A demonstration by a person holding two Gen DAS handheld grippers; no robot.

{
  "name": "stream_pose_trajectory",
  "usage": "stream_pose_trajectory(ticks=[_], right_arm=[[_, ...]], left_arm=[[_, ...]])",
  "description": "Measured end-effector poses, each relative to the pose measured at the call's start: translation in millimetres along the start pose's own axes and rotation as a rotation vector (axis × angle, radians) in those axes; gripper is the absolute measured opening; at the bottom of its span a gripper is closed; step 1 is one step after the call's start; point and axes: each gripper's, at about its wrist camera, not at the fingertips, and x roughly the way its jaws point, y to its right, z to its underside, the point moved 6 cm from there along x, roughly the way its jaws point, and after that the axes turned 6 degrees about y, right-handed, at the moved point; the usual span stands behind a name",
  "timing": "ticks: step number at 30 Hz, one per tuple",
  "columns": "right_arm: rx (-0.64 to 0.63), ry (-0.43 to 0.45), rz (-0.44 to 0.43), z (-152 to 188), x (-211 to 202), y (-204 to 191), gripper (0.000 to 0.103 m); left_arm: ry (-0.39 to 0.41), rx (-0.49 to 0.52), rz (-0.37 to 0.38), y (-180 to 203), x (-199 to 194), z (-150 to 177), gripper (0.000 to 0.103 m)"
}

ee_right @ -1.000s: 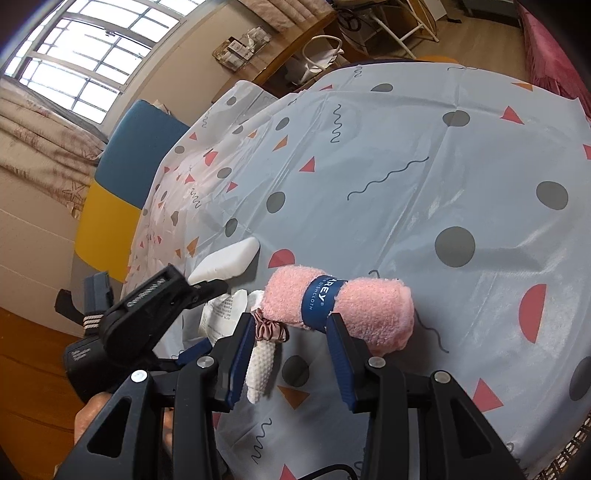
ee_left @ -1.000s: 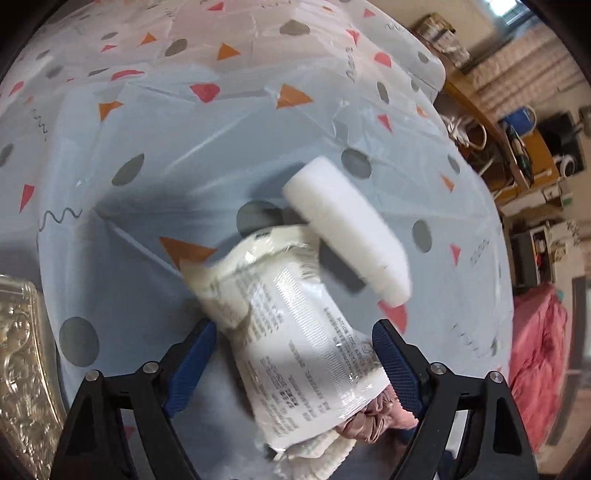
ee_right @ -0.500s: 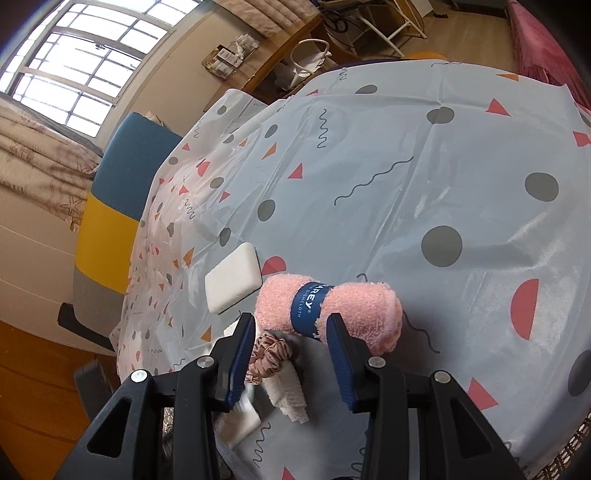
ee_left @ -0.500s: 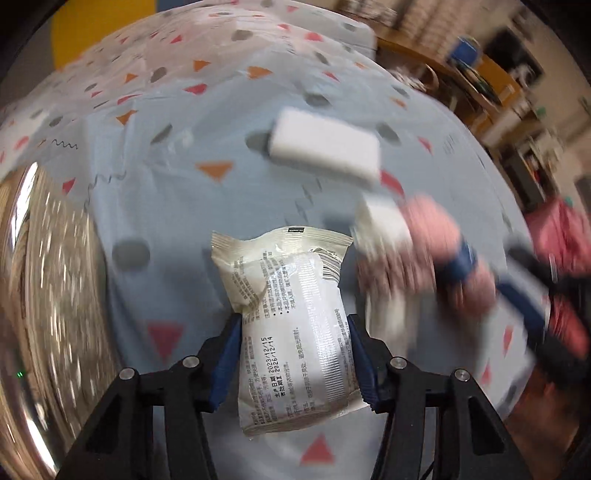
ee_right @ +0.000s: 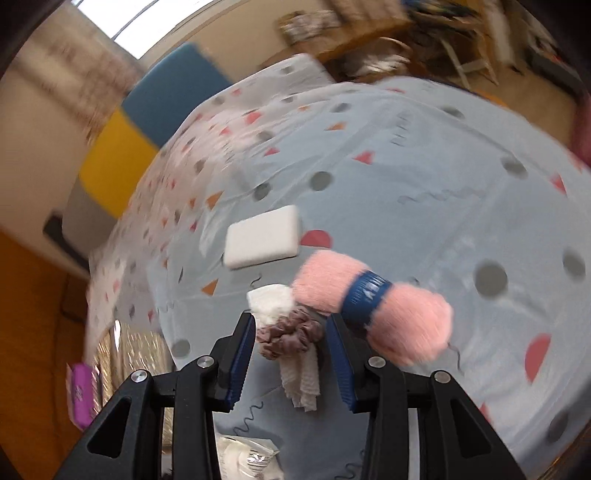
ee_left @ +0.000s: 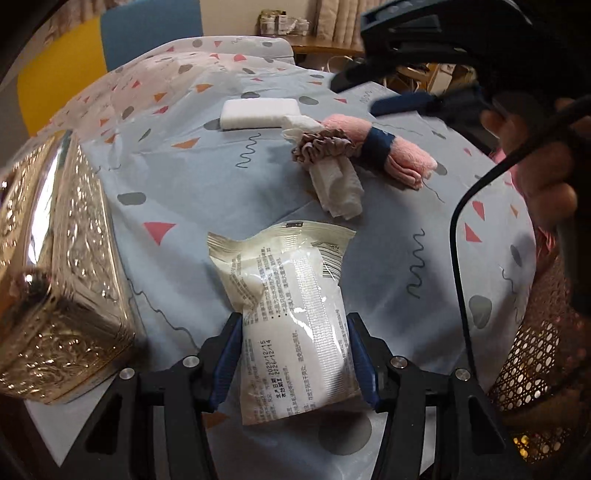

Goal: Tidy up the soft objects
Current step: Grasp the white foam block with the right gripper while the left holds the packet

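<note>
My left gripper is shut on a white plastic packet with printed text, held above the pale blue patterned tablecloth. Farther back lie a white sponge, a mauve scrunchie around a white cloth, and a pink rolled towel with a blue band. My right gripper hovers open over the scrunchie and white cloth, touching neither. The towel lies just to its right and the sponge behind. In the left wrist view the right gripper hangs above the towel.
An ornate gold box stands at the table's left, close to the packet; it also shows in the right wrist view with a purple item beside it. A blue and yellow chair stands behind the table. A black cable and a hand are at right.
The left jaws closed on the packet and carried it away from the other items toward the gold box. The right gripper shifted from over the towel to above the scrunchie and cloth, its view rolling.
</note>
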Motion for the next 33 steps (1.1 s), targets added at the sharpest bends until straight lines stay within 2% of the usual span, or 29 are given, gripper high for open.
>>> stream_pose_trajectory(ticks=[5, 7, 8, 10, 15, 20, 23, 25, 29, 31, 32, 33], right_arm=[[-0.345, -0.049, 0.022, -20.6, 28.0, -36.0, 0.041], [-0.477, -0.080, 0.042, -25.8, 43.6, -48.7, 0.047], [-0.533, -0.100, 0.059, -27.0, 51.8, -52.5, 0.059], [-0.656, -0.146, 0.094, -26.0, 70.0, -60.5, 0.068], [-0.865, -0.236, 0.177, -24.1, 110.9, -70.9, 0.071], [-0.949, -0.277, 0.246, -29.3, 140.4, -72.1, 0.072], [-0.943, -0.308, 0.262, -29.9, 156.5, -66.4, 0.072], [-0.893, -0.290, 0.229, -34.4, 157.7, -63.8, 0.072], [-0.812, -0.261, 0.204, -35.1, 148.0, -57.0, 0.060], [-0.785, -0.246, 0.195, -34.9, 137.8, -56.3, 0.049], [-0.765, -0.230, 0.192, -37.5, 130.2, -58.7, 0.035], [-0.744, -0.203, 0.192, -41.8, 121.2, -60.9, 0.033]], left_arm=[[0.002, -0.030, 0.013, 1.5, 9.4, -9.5, 0.056], [0.005, -0.039, 0.023, 1.3, 11.3, -10.7, 0.056], [0.008, -0.040, 0.027, 0.8, 11.8, -11.0, 0.056], [0.014, -0.040, 0.033, 0.4, 12.2, -11.0, 0.056], [0.026, -0.048, 0.046, -1.5, 13.8, -10.8, 0.056], [0.038, -0.055, 0.057, -2.4, 11.9, -8.2, 0.056], [0.045, -0.057, 0.058, -2.8, 10.8, -6.3, 0.056], [0.047, -0.062, 0.062, -3.2, 10.7, -5.7, 0.056], [0.054, -0.066, 0.061, -4.5, 10.1, -2.3, 0.056], [0.062, -0.057, 0.053, -3.8, 10.7, -1.4, 0.056], [0.064, -0.056, 0.051, -4.0, 10.8, -0.6, 0.056], [0.066, -0.055, 0.051, -4.1, 10.7, -0.1, 0.056]])
